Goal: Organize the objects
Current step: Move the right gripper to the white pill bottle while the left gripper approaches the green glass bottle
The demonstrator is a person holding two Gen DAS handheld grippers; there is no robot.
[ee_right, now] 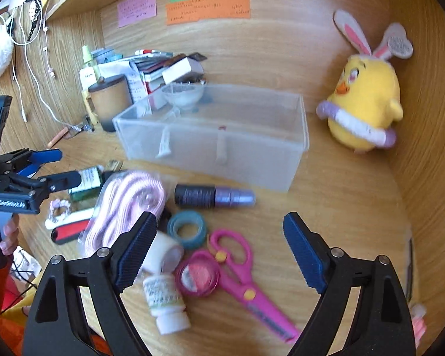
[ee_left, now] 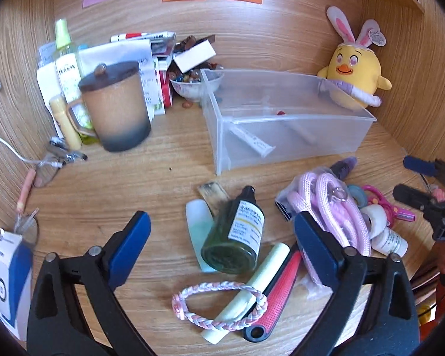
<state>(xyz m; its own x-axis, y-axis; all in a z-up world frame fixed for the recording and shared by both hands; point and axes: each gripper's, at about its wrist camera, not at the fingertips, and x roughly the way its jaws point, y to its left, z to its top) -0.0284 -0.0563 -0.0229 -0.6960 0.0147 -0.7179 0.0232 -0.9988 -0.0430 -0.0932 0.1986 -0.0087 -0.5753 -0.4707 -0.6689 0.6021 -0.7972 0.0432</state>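
Note:
A clear plastic bin (ee_left: 287,124) (ee_right: 216,145) stands on the wooden desk with a small white tube (ee_left: 252,142) inside. My left gripper (ee_left: 222,237) is open above a dark green bottle (ee_left: 234,237), a pale stick (ee_left: 249,293), a red-and-black pen (ee_left: 279,290) and a braided pink bracelet (ee_left: 219,305). My right gripper (ee_right: 219,237) is open above pink scissors (ee_right: 246,279), a teal tape roll (ee_right: 187,228), a pink round case (ee_right: 197,276) and a white bottle (ee_right: 166,302). A pink rope bundle (ee_left: 335,210) (ee_right: 124,207) and a purple-black tube (ee_right: 213,197) lie between the piles.
A yellow chick plush (ee_left: 353,74) (ee_right: 368,103) sits at the back right. A lidded brown mug (ee_left: 115,106), a spray bottle (ee_left: 66,56), papers and a bowl of beads (ee_left: 192,86) crowd the back left. A blue-white box (ee_left: 10,279) lies far left. Wooden walls enclose the desk.

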